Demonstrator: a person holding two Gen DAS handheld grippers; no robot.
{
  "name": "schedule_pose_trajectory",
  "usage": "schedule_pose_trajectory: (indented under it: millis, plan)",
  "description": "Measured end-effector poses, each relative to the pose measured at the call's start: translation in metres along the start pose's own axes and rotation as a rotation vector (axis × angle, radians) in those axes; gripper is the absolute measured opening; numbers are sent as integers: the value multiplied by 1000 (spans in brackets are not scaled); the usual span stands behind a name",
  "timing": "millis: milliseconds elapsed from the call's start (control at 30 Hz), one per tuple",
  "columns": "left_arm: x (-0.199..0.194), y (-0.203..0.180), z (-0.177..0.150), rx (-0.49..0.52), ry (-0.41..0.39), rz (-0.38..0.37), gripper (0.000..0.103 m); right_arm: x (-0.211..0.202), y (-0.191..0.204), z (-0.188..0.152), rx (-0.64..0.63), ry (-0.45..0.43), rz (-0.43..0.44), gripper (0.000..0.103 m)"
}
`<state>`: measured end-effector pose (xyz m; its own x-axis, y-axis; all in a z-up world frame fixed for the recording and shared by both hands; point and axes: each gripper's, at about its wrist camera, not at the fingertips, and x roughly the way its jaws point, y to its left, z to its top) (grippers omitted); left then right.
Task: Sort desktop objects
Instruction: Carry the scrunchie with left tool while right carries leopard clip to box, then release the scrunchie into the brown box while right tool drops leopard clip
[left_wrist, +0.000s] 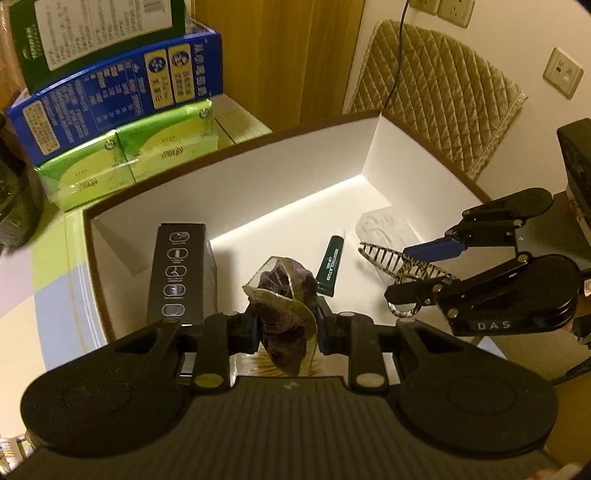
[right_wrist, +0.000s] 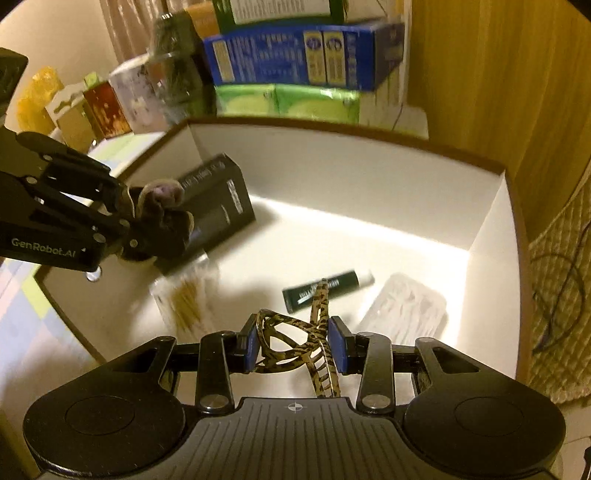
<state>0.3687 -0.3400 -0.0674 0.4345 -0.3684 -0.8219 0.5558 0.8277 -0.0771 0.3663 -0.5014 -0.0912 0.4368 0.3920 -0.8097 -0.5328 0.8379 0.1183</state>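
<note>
My left gripper (left_wrist: 284, 325) is shut on a purple and gold fabric scrunchie (left_wrist: 286, 306), held over the near part of a white open box (left_wrist: 258, 173). My right gripper (right_wrist: 297, 345) is shut on a leopard-patterned hair claw clip (right_wrist: 295, 343), also above the box. In the left wrist view the right gripper (left_wrist: 419, 269) hangs at the right with the clip (left_wrist: 399, 264) between its fingers. The right wrist view shows the left gripper (right_wrist: 147, 218) at the left with the scrunchie (right_wrist: 162, 201).
Inside the box lie a black carton (left_wrist: 181, 273), a dark green tube (left_wrist: 330, 267), a clear plastic case (right_wrist: 402, 306) and a clear pack of toothpicks (right_wrist: 186, 299). Behind the box stand green tissue packs (left_wrist: 125, 162) under a blue carton (left_wrist: 114, 99). A quilted cushion (left_wrist: 439, 92) leans against the wall.
</note>
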Motion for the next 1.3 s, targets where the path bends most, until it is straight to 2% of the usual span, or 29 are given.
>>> schedule_pose_trajectory:
  millis: [167,267,633,733,767,800,867,1000,1167,1267,1300]
  plan:
    - [14,-1,1,6,33,4,23,12,-6,2,15,31,-16,36]
    - [21,0,2,5,47,4,23,12,-9,4,24,16,-21,37]
    - [42,-1,6,15,74,-1,24,9,-21,5,67,-11,-37,48]
    - [45,-1,7,20,78,-1,29,7,-22,6,75,-21,-40,55]
    - [46,-1,8,21,74,4,35,6,-21,6,76,-26,-42,57]
    - [46,-1,8,22,72,6,47,5,-21,6,77,-29,-44,62]
    - [45,-1,9,21,59,12,61,4,-20,6,76,-35,-51,68]
    - [41,-1,11,26,52,17,67,1,-20,7,77,-42,-67,81]
    - [34,0,11,22,44,17,71,-5,-17,7,94,-55,-50,87]
    - [27,1,10,7,34,30,80,-11,-12,7,90,-69,-53,91]
    - [23,1,10,7,25,30,80,-13,-10,7,91,-74,-55,92]
